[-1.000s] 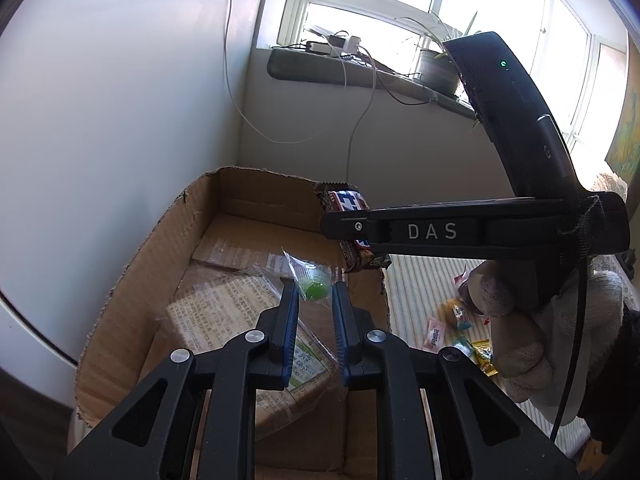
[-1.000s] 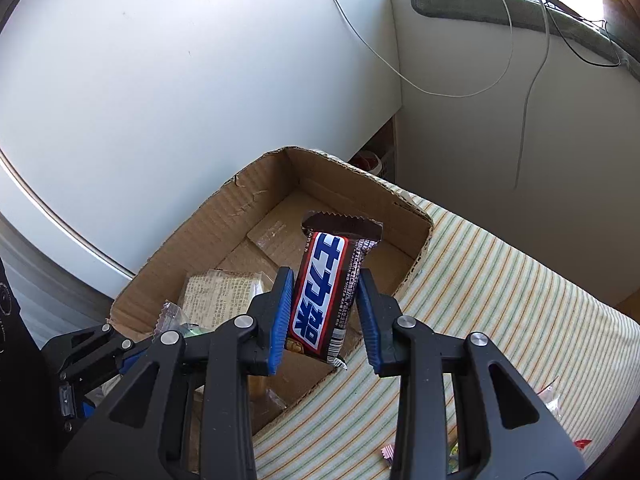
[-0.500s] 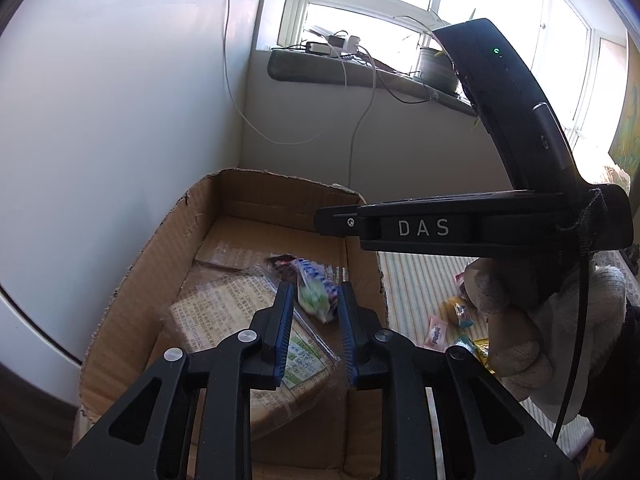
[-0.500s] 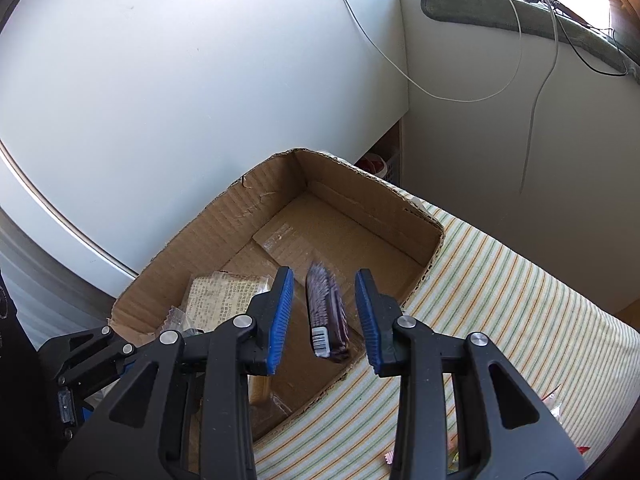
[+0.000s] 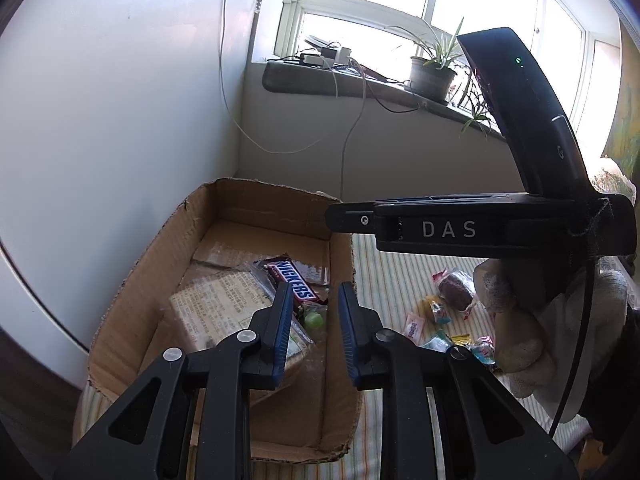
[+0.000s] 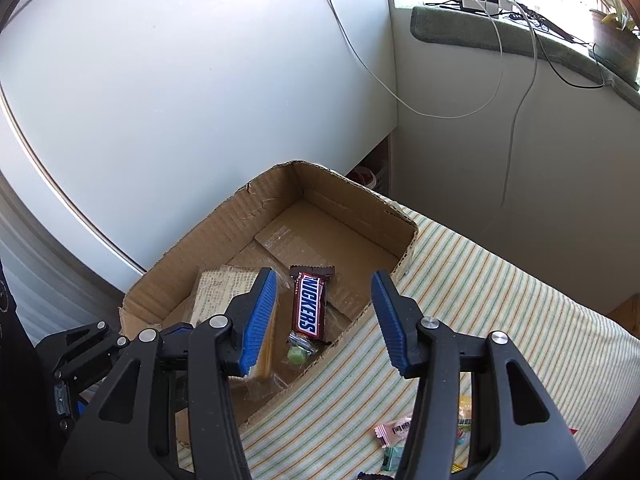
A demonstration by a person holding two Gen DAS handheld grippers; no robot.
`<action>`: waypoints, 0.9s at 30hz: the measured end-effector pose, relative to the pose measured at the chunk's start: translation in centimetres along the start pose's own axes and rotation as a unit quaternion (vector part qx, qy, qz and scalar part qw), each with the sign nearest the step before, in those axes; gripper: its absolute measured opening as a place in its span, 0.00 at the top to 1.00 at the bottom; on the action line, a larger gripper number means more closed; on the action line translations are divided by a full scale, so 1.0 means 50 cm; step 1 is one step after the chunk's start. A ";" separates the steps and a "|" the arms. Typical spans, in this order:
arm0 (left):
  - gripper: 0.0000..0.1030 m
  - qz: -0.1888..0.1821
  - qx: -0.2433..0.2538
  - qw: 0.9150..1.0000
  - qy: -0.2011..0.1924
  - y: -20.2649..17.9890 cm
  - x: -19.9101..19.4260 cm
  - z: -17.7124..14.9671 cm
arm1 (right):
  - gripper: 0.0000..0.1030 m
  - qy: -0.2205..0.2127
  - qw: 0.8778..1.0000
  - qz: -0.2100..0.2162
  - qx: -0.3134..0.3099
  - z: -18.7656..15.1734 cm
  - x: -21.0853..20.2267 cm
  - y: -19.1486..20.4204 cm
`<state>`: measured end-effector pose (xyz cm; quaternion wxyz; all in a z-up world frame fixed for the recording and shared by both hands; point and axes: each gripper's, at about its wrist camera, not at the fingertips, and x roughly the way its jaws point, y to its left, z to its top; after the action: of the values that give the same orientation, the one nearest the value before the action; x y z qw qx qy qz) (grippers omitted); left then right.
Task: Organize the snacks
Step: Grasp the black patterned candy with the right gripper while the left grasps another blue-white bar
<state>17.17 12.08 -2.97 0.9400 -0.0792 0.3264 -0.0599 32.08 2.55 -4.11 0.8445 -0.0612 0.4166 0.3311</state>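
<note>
An open cardboard box [image 5: 132,284] [image 6: 224,220] stands on a striped cloth. Inside lie a Snickers bar [image 5: 292,280] [image 6: 309,304], a small green candy in clear wrap [image 5: 314,319] [image 6: 297,354] and a flat printed packet [image 5: 224,308] [image 6: 222,286]. My left gripper [image 5: 312,308] is open and empty above the box's right part. My right gripper [image 6: 324,296] is open and empty above the box, over the Snickers bar. Its black body [image 5: 448,228] shows in the left wrist view.
Several loose wrapped candies [image 5: 440,320] [image 6: 394,434] lie on the striped cloth [image 6: 480,300] to the right of the box. A white wall stands behind the box. A windowsill with cables and a potted plant [image 5: 432,76] is at the back.
Both grippers have opened. The Snickers bar dropped from my right gripper into the box. The green candy dropped from my left gripper and lies beside it.
</note>
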 end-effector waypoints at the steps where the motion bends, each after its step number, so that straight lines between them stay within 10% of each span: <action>1: 0.79 -0.002 0.000 1.000 -0.001 -0.004 -0.004 -0.002 | 0.50 -0.002 1.000 -0.002 -0.001 -0.003 -0.009 0.000; 27: 0.59 -0.083 -0.005 0.994 0.076 -0.190 0.027 -0.127 | 0.49 0.018 0.996 -0.089 0.015 -0.306 -0.226 -0.203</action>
<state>13.68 1.84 -6.90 0.9040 -0.1061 0.3892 -0.1414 23.23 -16.85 -7.34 0.8637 -0.0912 0.4294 0.2474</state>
